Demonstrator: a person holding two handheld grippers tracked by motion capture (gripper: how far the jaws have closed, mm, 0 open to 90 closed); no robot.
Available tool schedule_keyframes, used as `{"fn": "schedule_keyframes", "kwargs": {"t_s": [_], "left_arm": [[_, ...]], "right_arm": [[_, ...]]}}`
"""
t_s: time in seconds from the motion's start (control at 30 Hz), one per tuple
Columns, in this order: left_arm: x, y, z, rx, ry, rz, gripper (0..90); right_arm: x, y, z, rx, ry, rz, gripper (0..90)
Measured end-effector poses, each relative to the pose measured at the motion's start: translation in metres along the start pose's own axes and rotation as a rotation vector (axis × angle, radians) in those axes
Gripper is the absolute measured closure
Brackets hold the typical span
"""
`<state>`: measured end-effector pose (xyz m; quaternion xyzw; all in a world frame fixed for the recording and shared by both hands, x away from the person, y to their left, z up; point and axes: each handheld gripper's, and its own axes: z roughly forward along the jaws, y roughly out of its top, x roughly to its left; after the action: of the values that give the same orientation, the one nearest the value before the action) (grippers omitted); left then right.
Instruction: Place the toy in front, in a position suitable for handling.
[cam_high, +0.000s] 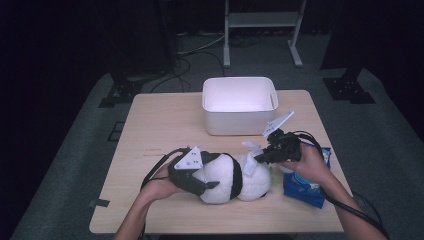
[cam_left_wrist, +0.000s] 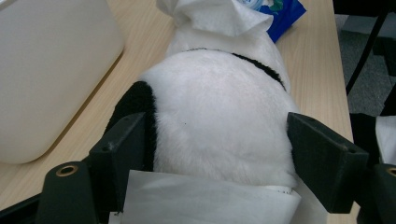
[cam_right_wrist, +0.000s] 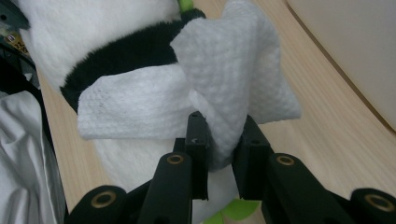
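While the wipe is pinched, slippage is the main risk
Right gripper (cam_right_wrist: 219, 154) clamps a white wipe (cam_right_wrist: 224, 84) against the panda plush (cam_high: 235, 180) at the table's near edge; left gripper (cam_left_wrist: 224, 158) grips its body wide; a weak hold lets it roll toward the white bin (cam_high: 240, 105)

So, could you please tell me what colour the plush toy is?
The plush toy is white with black bands, clearest in the left gripper view.
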<state>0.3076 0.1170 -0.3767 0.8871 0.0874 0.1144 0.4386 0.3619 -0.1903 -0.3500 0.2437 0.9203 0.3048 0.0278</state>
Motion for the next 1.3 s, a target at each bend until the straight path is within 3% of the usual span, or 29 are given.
{"fn": "schedule_keyframes", "kwargs": {"t_s": [0.4,0.77,0.93,1.07,1.3], "left_arm": [[0.002,0.000,0.000,0.003,0.000,-0.005,21.7],[0.004,0.000,0.001,-0.006,0.000,-0.021,21.5],[0.004,0.000,0.001,-0.003,0.000,-0.020,21.4],[0.004,0.001,0.000,-0.011,-0.005,-0.026,20.3],[0.002,0.005,-0.003,-0.022,-0.005,-0.036,16.0]], "right_arm": [[-0.008,-0.020,-0.006,0.021,-0.017,0.035,76.9],[0.009,0.018,0.009,-0.013,0.013,-0.050,76.9],[0.018,0.032,0.021,0.002,0.036,-0.079,76.9],[0.019,0.032,0.025,0.021,0.042,-0.085,77.0],[0.018,0.021,0.021,0.007,0.045,-0.072,77.0]]}}
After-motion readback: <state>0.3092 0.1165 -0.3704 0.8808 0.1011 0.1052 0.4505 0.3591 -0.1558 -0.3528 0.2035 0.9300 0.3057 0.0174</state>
